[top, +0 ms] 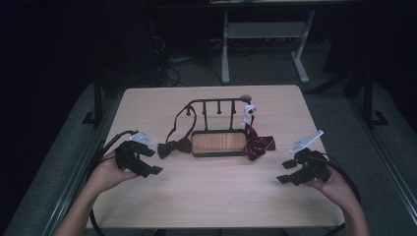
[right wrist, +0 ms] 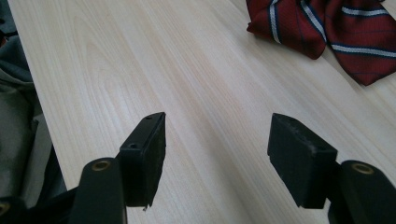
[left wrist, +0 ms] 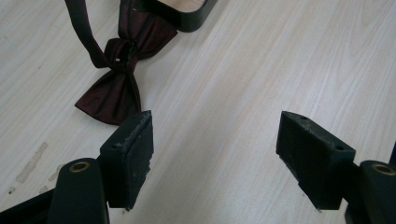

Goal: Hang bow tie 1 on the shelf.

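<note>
both grippers gape wide w/ nothing held: left gripper (top: 147, 166) near table's left edge, right gripper (top: 289, 171) near right edge. dark maroon bow tie (left wrist: 115, 79) lies just ahead of left jaws, by wooden tray rack (top: 219, 142) mid-table; striped red bow tie (right wrist: 327, 32) at rack's right end.

Light wooden table (top: 216, 191); on it, rack tray (top: 219, 143); dark bow tie (top: 173, 147); striped bow tie (top: 258, 144)

No legible text (anywhere)
</note>
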The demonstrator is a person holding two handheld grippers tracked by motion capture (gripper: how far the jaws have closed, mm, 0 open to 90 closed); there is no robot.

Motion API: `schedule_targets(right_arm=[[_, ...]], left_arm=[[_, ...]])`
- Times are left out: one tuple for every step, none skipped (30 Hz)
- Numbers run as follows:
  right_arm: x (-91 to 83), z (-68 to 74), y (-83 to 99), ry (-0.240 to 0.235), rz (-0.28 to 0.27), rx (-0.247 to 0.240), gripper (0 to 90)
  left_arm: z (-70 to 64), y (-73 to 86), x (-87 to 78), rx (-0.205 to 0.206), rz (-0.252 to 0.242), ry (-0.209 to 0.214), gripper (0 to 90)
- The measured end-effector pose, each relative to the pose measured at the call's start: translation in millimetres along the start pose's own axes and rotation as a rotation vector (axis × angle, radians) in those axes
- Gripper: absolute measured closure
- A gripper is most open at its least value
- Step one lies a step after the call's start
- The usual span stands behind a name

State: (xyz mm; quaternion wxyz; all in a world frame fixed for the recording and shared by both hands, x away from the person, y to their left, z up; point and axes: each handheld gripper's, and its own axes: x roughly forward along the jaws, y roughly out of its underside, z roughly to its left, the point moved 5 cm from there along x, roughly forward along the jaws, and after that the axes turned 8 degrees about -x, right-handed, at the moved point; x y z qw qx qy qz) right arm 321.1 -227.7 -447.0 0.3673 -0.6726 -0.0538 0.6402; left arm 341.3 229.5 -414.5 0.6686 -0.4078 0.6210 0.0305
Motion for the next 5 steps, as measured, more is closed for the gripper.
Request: schedule_targets(right_arm=[[0.1,-0.1,0.0,0.000,0.000,-0.001,36.7],[0.1,0.1,-0.1,0.001,-0.001,0.000,36.6],[-0.1,0.3,-0.2,0.000,-0.002,0.001,36.6],[-0.4,0.8,-0.4,-0.002,-0.003,0.003,36.5],[-0.6,0.8,-0.5,-0.002,-0.003,0.004,36.5]], left_arm=[[-0.1,2.1,1.0,0.005,0.005,-0.003,27.8],[-0.3,4.1,2.4,0.007,0.004,-0.002,27.8],[-1.1,5.3,3.3,0.000,0.001,0.002,27.7],[-1.3,6.2,4.1,0.000,-0.002,0.002,27.7],[-1.3,7.8,4.7,0.002,0.000,0.003,27.7]])
